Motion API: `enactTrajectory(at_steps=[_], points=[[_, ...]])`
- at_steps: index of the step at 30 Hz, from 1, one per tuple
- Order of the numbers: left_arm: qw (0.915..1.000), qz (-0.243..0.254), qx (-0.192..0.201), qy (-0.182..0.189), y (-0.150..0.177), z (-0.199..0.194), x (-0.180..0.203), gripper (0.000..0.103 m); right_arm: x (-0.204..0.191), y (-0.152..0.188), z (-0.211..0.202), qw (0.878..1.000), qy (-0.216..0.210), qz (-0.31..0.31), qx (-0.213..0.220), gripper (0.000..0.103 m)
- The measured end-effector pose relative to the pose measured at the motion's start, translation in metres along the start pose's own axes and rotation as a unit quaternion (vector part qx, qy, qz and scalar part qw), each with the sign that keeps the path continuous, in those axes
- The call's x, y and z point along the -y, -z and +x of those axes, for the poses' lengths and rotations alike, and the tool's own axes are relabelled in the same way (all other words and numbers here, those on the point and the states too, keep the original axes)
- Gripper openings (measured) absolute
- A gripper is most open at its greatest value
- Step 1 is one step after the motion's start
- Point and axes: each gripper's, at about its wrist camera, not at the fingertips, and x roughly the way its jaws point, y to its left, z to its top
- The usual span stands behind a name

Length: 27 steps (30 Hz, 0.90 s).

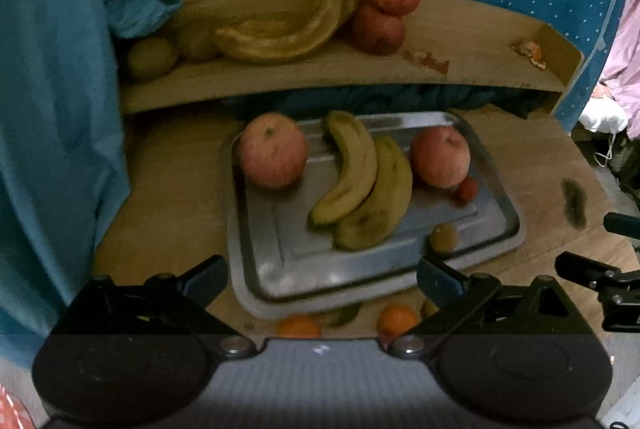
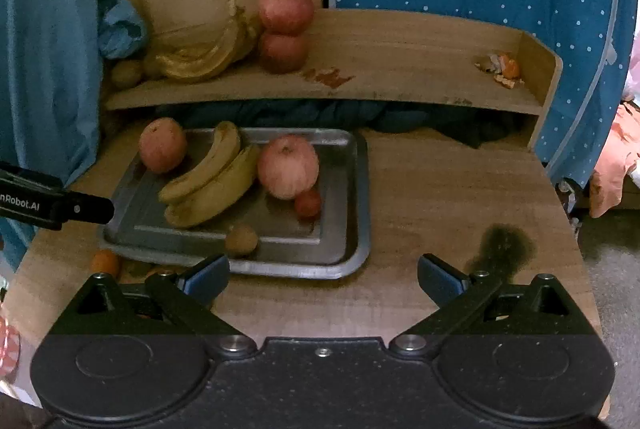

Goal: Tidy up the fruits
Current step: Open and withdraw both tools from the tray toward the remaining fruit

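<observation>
Both your left tool (image 1: 322, 279) and right tool (image 2: 323, 277) hang released; nudging the tray (image 2: 356, 213) could roll the apples (image 2: 288, 167) off.

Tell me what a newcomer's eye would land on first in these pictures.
First, the shallow rectangular metal tray on the wooden table, holding two yellow-brown bananas lying side by side between two pinkish-red apples. Next, the raised wooden shelf behind it, where two more red apples sit stacked beside a browned banana bunch. Both claws, left and right, hang open and empty.

Black hand-held gripper (image 2: 323, 279), seemingly blue pads (image 2: 208, 277) — silver screws
</observation>
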Motion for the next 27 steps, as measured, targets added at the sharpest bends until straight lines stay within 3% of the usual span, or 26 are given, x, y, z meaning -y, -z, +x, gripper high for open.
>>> enactTrajectory(at_steps=[8,14,27], points=[[0.9989,-0.027,0.012,-0.038,0.04,-0.018,0.009,0.103,-0.006,0.023,-0.012,0.999,-0.027,-0.031,-0.026,0.102],[0.9974,-0.048,0.0,-0.054,0.071,-0.025,0.014,0.103,-0.014,0.04,-0.016,0.996,-0.054,-0.059,-0.049,0.102],[0.9966,-0.056,-0.022,-0.057,0.112,-0.032,0.026,0.103,-0.028,0.078,-0.024,0.986,-0.099,-0.092,-0.096,0.102]])
